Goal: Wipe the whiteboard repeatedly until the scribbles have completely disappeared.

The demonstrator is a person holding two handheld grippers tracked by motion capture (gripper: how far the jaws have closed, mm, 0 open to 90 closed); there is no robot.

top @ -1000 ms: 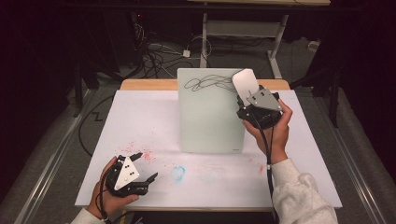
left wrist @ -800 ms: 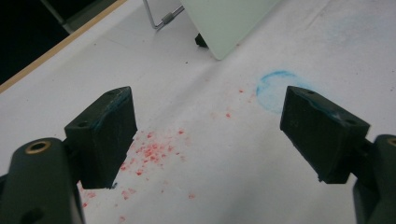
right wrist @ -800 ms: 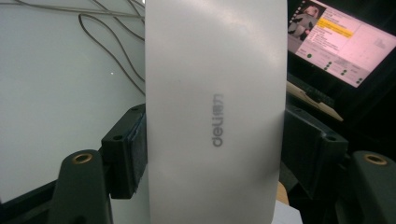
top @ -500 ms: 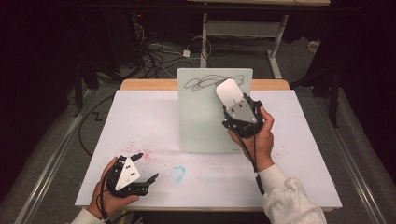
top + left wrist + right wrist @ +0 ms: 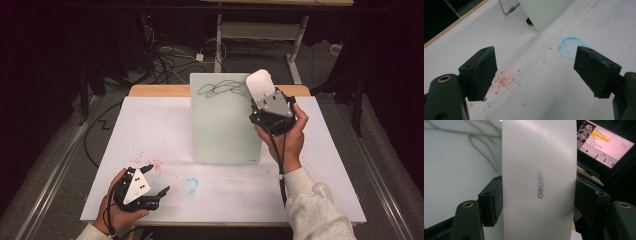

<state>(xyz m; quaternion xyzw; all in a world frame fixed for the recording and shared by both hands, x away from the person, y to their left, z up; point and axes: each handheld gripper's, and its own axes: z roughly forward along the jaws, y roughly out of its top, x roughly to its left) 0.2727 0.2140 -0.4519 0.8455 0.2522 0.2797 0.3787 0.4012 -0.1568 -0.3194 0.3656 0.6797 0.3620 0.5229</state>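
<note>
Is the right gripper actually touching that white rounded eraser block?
Touching. In the right gripper view, the right gripper has both black jaws pressed flat against the sides of the white rounded eraser block, with no gap.

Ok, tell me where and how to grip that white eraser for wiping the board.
Grip the white eraser across its two long side edges near the lower half, as the right hand-held gripper does now, coming from its bottom end. The parallel straight sides give the pads flat contact, and the rounded top end stays free to reach the scribble on the whiteboard.
</note>
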